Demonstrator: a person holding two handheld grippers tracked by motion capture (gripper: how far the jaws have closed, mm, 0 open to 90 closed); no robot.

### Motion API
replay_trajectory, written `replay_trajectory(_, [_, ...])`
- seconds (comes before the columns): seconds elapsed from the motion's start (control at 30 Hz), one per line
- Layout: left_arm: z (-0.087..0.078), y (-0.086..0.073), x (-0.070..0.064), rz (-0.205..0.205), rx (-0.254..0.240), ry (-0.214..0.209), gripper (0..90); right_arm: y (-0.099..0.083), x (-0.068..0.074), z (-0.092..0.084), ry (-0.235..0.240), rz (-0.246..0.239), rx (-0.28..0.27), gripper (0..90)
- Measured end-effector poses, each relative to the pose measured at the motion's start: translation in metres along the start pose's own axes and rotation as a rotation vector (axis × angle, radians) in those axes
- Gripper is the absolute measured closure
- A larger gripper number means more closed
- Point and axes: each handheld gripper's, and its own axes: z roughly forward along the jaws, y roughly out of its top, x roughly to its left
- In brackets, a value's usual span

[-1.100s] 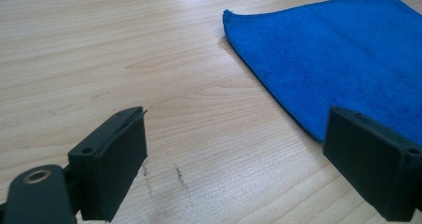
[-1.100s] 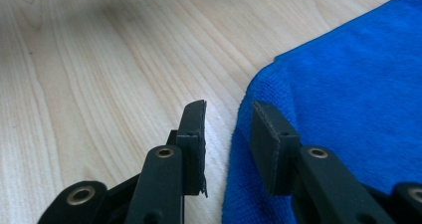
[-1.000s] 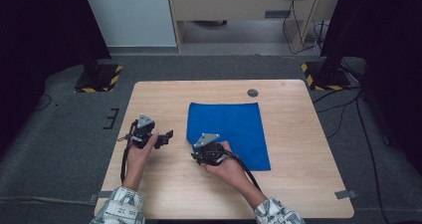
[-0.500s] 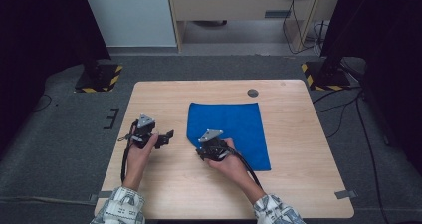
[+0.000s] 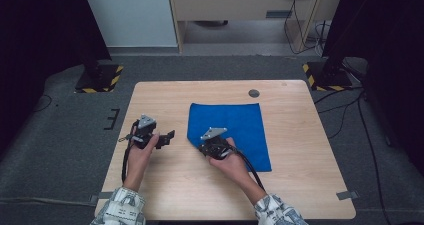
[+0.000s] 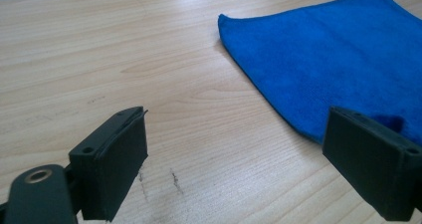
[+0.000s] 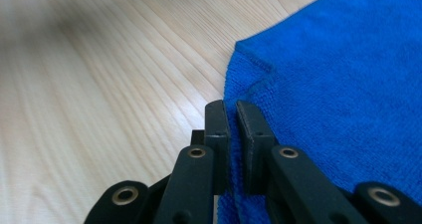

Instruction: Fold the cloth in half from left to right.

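Pale wood of the table point(image 5: 165, 190) is covered right of centre by a flat blue cloth point(image 5: 232, 125). Its near-left edge is best pinched cleanly and lifted slowly, so one layer is carried. The right gripper point(image 7: 232, 115) has just been closing, its jaws clamped on that edge. The left gripper point(image 6: 239, 149) is held wide apart, empty, beside the cloth.
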Motion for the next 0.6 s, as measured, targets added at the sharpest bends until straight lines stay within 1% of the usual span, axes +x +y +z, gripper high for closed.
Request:
replay_trajectory(0.1, [0.001,0.002,-0.002,0.008,0.0,-0.001,10.3,0.002,0.002,-0.003,0.025,0.009,-0.004,82.4])
replay_trajectory(0.17, [0.002,0.001,-0.003,0.014,0.005,-0.006,10.3,0.002,0.004,-0.002,0.028,-0.008,0.004,82.0])
replay_trajectory(0.23, [0.003,0.002,-0.004,0.022,0.009,-0.009,10.3,0.003,0.006,0.0,0.038,-0.01,0.011,83.7])
replay_trajectory(0.3, [0.003,0.002,-0.005,0.02,0.007,-0.01,10.3,0.002,0.008,0.002,0.032,-0.037,0.023,86.1])
replay_trajectory(0.4, [0.002,0.003,-0.004,0.017,0.0,-0.013,10.3,0.002,0.01,0.003,0.043,-0.025,0.02,86.7])
replay_trajectory(0.47, [0.002,0.005,-0.005,0.021,-0.004,-0.016,10.3,0.002,0.015,0.003,0.06,-0.018,0.017,86.6])
replay_trajectory(0.6, [0.004,0.011,-0.006,0.02,-0.019,-0.022,10.5,0.002,0.026,0.002,0.089,-0.042,0.018,87.0])
